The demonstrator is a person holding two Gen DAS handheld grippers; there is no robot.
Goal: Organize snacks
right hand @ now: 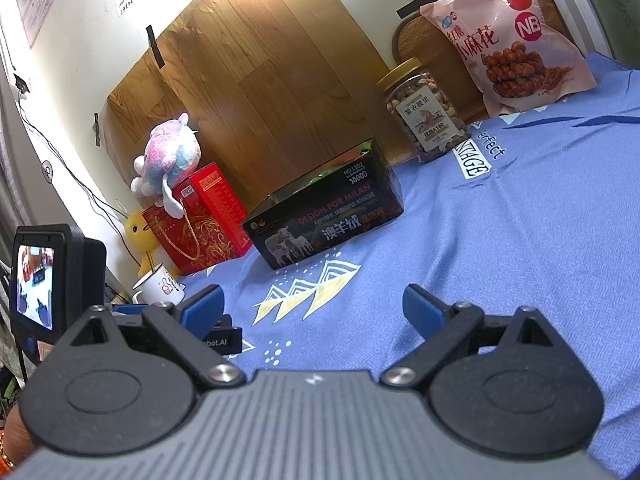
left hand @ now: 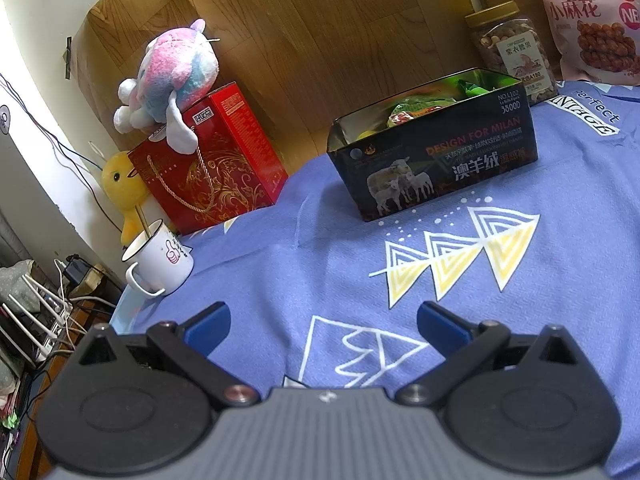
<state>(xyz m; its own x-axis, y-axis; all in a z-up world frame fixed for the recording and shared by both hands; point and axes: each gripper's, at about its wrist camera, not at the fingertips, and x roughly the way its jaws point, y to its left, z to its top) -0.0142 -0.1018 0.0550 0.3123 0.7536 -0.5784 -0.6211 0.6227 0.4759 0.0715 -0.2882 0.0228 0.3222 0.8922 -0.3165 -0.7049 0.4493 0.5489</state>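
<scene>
A black open-topped box [left hand: 436,160] printed with sheep stands on the blue cloth, with green and red snack packets [left hand: 416,108] inside it. The same black box [right hand: 324,224] shows in the right wrist view, its contents mostly hidden. Behind it stand a nut jar [left hand: 512,52] [right hand: 426,112] with a gold lid and a pink snack bag [left hand: 588,20] [right hand: 512,40]. My left gripper [left hand: 322,326] is open and empty, low over the cloth in front of the box. My right gripper [right hand: 312,308] is open and empty too, farther back.
A red gift box [left hand: 212,164] [right hand: 200,220] carries a pink plush toy [left hand: 168,76] [right hand: 168,160] at the table's left. A yellow plush [left hand: 120,184] and a white mug [left hand: 158,258] [right hand: 158,284] sit near the left edge. The left gripper's screen [right hand: 38,280] is beside my right gripper.
</scene>
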